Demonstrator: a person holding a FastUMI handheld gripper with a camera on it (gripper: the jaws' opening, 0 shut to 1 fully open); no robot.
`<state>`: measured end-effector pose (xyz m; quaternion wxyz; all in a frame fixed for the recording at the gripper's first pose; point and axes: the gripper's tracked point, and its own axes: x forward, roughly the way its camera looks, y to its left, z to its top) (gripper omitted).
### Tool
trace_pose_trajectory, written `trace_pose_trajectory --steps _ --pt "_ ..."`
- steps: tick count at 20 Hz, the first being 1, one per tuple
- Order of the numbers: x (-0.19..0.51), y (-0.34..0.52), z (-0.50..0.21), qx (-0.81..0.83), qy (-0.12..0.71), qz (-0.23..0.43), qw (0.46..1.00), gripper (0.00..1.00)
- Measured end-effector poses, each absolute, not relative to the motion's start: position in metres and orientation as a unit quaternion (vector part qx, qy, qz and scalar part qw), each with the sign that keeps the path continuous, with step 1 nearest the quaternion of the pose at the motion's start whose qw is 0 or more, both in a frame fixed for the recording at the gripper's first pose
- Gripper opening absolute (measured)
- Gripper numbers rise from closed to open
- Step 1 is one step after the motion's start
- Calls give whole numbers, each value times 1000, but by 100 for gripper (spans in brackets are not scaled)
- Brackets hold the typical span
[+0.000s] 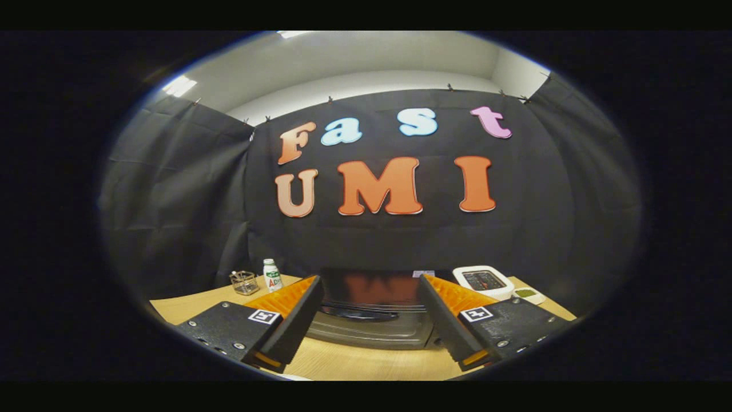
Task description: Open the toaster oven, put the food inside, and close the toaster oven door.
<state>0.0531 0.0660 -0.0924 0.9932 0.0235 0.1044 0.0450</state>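
Gripper view: gripper [372, 320] hovering with fingers spread, pinching nothing. Toaster oven [372, 312] sitting on table [366, 363] straight ahead between fingers, door handle [360, 314] running crosswise (door looking closed). White scale [483, 281] lying right of oven, bottle [272, 275] left.

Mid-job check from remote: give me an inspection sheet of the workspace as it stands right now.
Surface: light wooden table, bare in front of the oven.
Job's things: toaster oven straight ahead between the fingers, door shut, handle across the front; the green bits in the small white dish beside the scale may be the food, too small to tell.
Clutter: small clear container and white bottle behind the left finger; white kitchen scale behind the right finger.
Grippers: gripper open, fingers spread either side of the oven, holding nothing.
Cables: nothing seen.
Surroundings: black cloth wall, white ceiling above.
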Motion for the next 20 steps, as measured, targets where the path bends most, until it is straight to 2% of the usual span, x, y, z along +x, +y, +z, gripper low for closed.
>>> trace_pose_trajectory --steps 11,15,20 --pt "91 85 -186 18 202 30 979 99" --pt "88 85 -185 20 191 28 981 98" --pt "72 86 -181 21 180 35 983 90"
